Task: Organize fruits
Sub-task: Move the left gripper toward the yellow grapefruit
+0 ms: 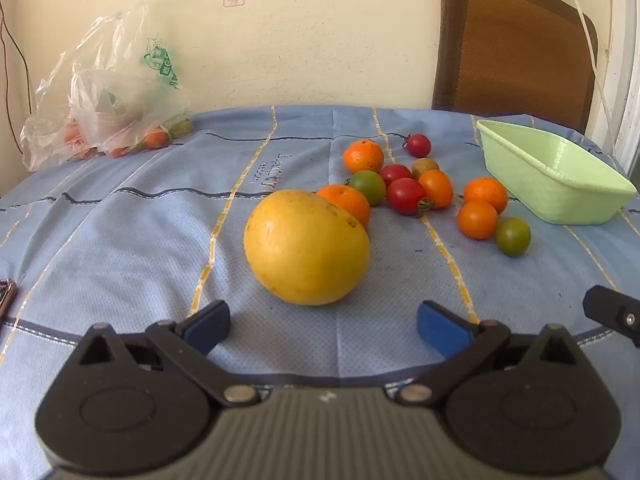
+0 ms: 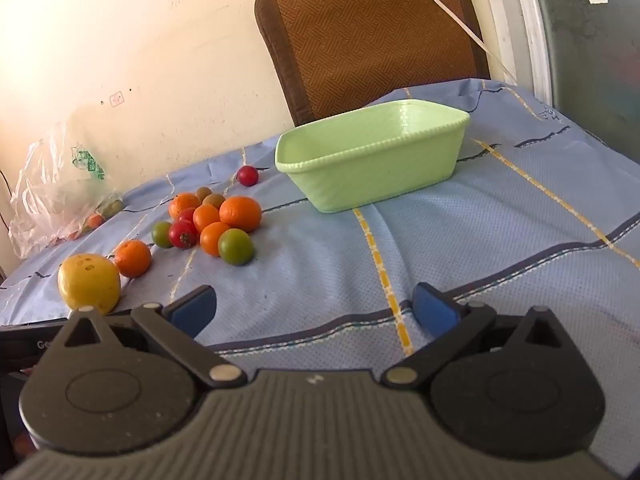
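Only the left view shows the right gripper (image 1: 612,316).

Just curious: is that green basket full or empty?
Empty as far as visible: the green basket shows only bare inside walls; all fruit lies on the cloth outside.

Bright daylight fills both views. In the right wrist view the wall (image 2: 80,40) is washed out by warm glare at upper left. The fruit casts soft, short shadows on the surface (image 1: 120,240). Fisheye distortion curves the edges, corners darken, and focus stays fairly sharp.
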`<act>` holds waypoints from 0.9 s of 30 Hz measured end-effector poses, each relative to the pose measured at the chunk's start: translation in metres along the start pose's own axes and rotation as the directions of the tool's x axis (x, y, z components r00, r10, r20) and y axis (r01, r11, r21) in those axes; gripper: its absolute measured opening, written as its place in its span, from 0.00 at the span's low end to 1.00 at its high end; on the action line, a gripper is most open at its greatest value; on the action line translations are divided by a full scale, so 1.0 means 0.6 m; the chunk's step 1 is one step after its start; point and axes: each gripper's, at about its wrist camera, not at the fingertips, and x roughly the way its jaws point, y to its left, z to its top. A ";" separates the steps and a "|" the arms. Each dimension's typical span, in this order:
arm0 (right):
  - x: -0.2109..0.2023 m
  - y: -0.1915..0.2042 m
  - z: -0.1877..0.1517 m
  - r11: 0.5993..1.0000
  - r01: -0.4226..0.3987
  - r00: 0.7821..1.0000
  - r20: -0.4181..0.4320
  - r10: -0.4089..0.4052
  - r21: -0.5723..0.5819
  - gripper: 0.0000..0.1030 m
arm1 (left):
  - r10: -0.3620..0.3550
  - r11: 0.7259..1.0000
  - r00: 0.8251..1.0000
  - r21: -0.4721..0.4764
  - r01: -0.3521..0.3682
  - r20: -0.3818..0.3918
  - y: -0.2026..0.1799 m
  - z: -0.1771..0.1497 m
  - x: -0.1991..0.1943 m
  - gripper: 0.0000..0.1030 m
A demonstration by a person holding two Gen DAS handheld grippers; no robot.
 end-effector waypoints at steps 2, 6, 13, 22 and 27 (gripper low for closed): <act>0.001 0.002 0.000 1.000 0.003 1.000 0.000 -0.003 -0.005 1.00 | 0.002 1.000 1.000 0.001 -0.002 0.001 0.000 0.000 0.000 1.00; 0.000 0.002 0.000 1.000 0.002 1.000 0.000 -0.002 -0.003 1.00 | 0.003 1.000 1.000 0.001 -0.003 0.002 -0.003 0.001 0.000 1.00; 0.000 -0.005 -0.004 1.000 0.008 1.000 0.001 -0.008 -0.011 1.00 | 0.008 1.000 1.000 0.007 -0.008 0.005 -0.009 -0.001 0.000 1.00; 0.004 0.010 -0.001 0.999 0.027 1.000 -0.007 -0.027 -0.032 1.00 | -0.012 1.000 1.000 -0.010 0.012 0.011 -0.001 -0.009 -0.017 1.00; 0.003 0.011 -0.002 0.999 0.029 1.000 -0.007 -0.029 -0.038 1.00 | -0.080 0.995 0.994 -0.045 0.084 0.072 0.016 -0.023 -0.043 1.00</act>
